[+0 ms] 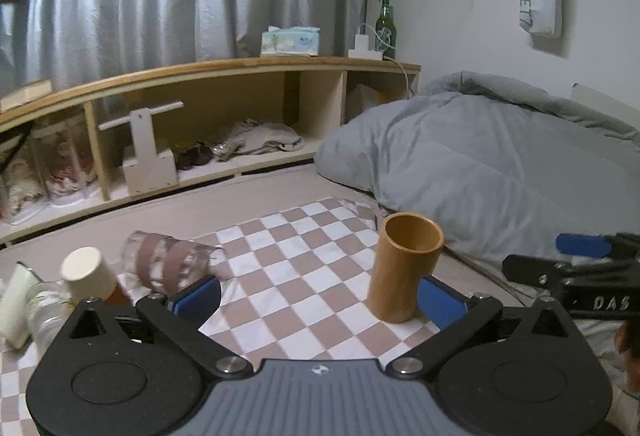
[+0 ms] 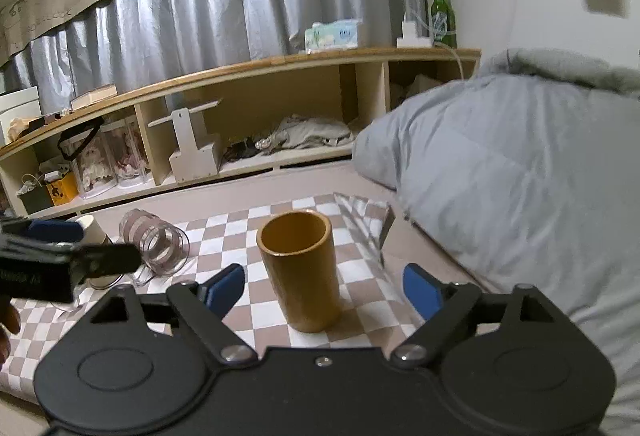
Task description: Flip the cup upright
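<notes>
Right gripper (image 2: 323,286): jaws wide, blue pads (image 2: 421,290) either side of the brown cup (image 2: 301,268), not touching it, gap on both sides. Left gripper (image 1: 320,296): also wide; its right pad (image 1: 440,302) sits just beside the cup's (image 1: 404,268) base, partly hidden behind it, so contact can't be told. Left pad well apart from the cup.

Hidden/cut off: each gripper body blocks the near cloth in its own view. In the right wrist view the left gripper (image 2: 60,256) shows only as a black blur w/ a blue tip at the left edge, covering part of the items behind it. In the left wrist view the right gripper (image 1: 576,264) is cut off at the right edge. A bit of hand at frame edge in both views, too little to read.

Cup: plain matte brown cylinder, no handle, standing upright, mouth up, inside looks same brown, contents not visible. Sits on the checked cloth (image 1: 288,256) spread over the bed, towards its right side, near the grey duvet (image 1: 500,164).

Further out, left of the cup: a clear striped glass (image 1: 168,264) lying on its side, blurry; a paper cup (image 1: 88,274) upside down; other pale items at the edge, hard to make out. Behind: a wooden shelf (image 1: 224,68) w/ a tissue box (image 1: 290,40) and a green bottle (image 1: 385,28).
</notes>
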A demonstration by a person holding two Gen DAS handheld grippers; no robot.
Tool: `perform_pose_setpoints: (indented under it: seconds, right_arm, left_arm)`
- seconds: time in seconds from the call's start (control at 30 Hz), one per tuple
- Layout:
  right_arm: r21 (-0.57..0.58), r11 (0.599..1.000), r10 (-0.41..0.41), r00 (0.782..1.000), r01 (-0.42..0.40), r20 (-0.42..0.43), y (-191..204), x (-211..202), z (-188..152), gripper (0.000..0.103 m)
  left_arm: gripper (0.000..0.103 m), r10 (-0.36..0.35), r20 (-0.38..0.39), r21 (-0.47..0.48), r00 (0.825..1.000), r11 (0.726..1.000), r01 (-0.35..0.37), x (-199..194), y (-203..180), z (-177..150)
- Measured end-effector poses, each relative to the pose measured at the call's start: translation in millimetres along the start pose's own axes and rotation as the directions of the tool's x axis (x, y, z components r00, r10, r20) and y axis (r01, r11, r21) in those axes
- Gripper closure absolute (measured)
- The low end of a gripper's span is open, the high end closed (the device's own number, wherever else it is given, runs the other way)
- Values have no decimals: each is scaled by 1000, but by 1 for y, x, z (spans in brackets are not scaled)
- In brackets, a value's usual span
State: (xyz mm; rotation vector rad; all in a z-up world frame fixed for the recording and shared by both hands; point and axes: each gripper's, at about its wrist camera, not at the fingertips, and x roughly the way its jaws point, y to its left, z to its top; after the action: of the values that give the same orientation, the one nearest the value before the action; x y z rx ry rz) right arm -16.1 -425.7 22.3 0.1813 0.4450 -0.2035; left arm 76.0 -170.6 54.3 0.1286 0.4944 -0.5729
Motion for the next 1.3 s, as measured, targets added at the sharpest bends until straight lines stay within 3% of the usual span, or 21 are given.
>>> perform_pose_setpoints:
  seconds: [0.13,0.63,1.3]
  right_arm:
    - [-27,1000,-11,1000,12,14,5,-18,-1,2]
    - [-75,996,-51,998,53,31,9,-61,-27,0]
    - [-96,994,-54,998,57,40,26,-51,-56,0]
  left_arm:
    - [0,16,26,0,1000,1000,-16,-18,2,-10]
    - [0,60,71,-22,996,998,-58,-51,6,-56]
    - [0,86,63,-62,994,995,-82,-47,22,-76]
